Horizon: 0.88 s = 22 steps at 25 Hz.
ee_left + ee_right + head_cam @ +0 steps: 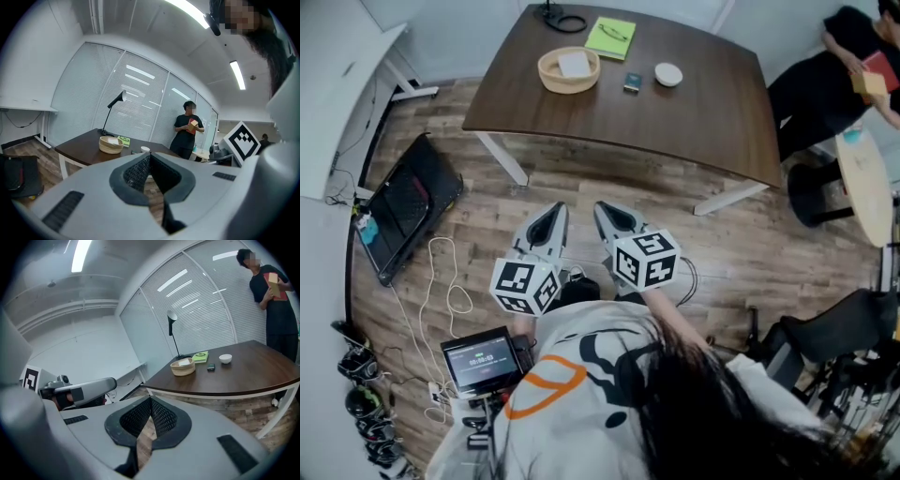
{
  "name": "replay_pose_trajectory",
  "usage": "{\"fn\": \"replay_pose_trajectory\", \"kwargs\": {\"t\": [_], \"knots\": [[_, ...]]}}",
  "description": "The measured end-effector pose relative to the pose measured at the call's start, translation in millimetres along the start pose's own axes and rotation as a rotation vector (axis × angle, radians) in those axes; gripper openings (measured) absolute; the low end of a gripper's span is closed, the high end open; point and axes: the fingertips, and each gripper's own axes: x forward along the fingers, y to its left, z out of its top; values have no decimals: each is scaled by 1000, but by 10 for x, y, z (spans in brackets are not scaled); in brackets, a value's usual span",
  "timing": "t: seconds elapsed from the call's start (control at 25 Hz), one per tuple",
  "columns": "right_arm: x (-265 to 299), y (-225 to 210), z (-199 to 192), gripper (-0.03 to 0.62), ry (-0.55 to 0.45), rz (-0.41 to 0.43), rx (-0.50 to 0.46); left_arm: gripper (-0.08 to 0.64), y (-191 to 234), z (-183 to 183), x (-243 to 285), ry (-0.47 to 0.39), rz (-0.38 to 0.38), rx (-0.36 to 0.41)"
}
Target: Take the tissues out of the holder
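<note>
A woven basket holder (pixel 569 69) stands on the dark wooden table (pixel 675 122), and a white tissue (pixel 575 64) lies inside it. Both grippers hang over the floor, well short of the table's near edge. My left gripper (pixel 551 225) and right gripper (pixel 614 220) point toward the table side by side. In the left gripper view the jaws meet at the tips (pixel 149 157), shut on nothing, with the basket (pixel 111 145) far ahead. The right gripper (pixel 150 400) is likewise shut and empty, and the basket (pixel 183 366) stands beyond it on the table.
On the table are a green notebook (pixel 610 37), a small dark device (pixel 633 82), a white bowl (pixel 668 74) and a lamp base (pixel 562 19). A black pad (pixel 408 206) and cables lie on the floor at left. A person (pixel 825 75) stands at right beside a round table (pixel 867 178).
</note>
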Motion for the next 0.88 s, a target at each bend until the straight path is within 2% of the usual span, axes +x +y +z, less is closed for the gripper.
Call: {"fn": "replay_pose_trajectory", "kwargs": {"t": [0.28, 0.64, 0.88], "knots": [[286, 137, 66, 11, -3, -39, -8, -2, 441, 67, -29, -5, -11, -24], [271, 9, 101, 11, -6, -92, 11, -2, 435, 39, 100, 13, -58, -36], [423, -112, 258, 11, -22, -88, 11, -2, 572, 81, 219, 11, -38, -37]]}}
